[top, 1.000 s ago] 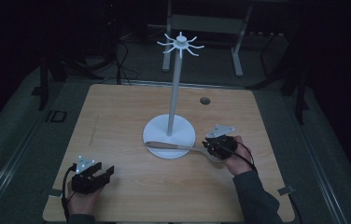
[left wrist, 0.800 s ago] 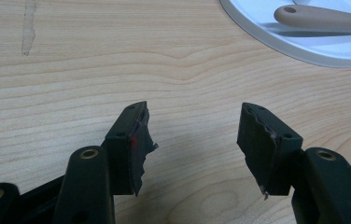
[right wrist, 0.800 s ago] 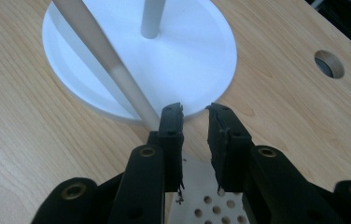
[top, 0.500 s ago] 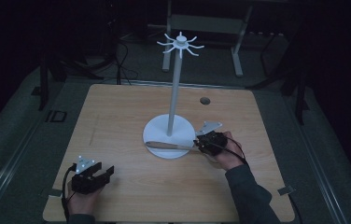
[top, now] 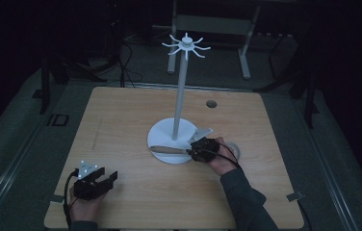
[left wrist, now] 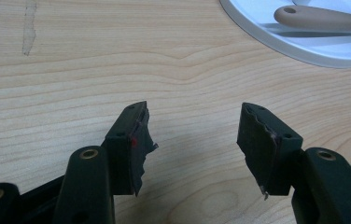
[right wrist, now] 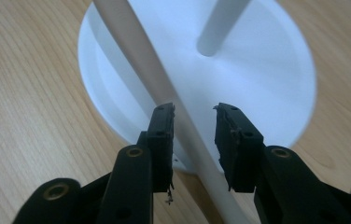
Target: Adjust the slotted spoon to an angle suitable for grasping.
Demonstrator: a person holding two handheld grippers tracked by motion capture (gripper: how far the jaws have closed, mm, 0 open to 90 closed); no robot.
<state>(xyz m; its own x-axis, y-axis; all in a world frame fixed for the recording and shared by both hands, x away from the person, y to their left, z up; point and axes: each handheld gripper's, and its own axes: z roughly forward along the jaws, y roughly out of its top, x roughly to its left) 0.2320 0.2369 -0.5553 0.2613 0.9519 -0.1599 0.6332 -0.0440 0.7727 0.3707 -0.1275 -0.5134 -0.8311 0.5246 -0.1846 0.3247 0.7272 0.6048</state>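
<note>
Rested at seven o'clock on the table (top: 121, 120) with the left gripper (top: 109, 177) spread wide and empty. Straddled the utensil (right wrist: 136, 51), laid across the near rim of the stand's base (top: 162, 134), with the right gripper (right wrist: 194, 126) at the base's four o'clock, jaws parted, not yet clamped. Risked an off-centre pinch on that thin strip, likely to slip it off the rim or rock the tall stand.

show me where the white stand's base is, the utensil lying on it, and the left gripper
white stand's base (top: 163, 133), high view, bare left part of the disc
utensil (top: 165, 150), high view, middle of its tan handle
left gripper (top: 112, 176), high view, between its open fingers
</note>
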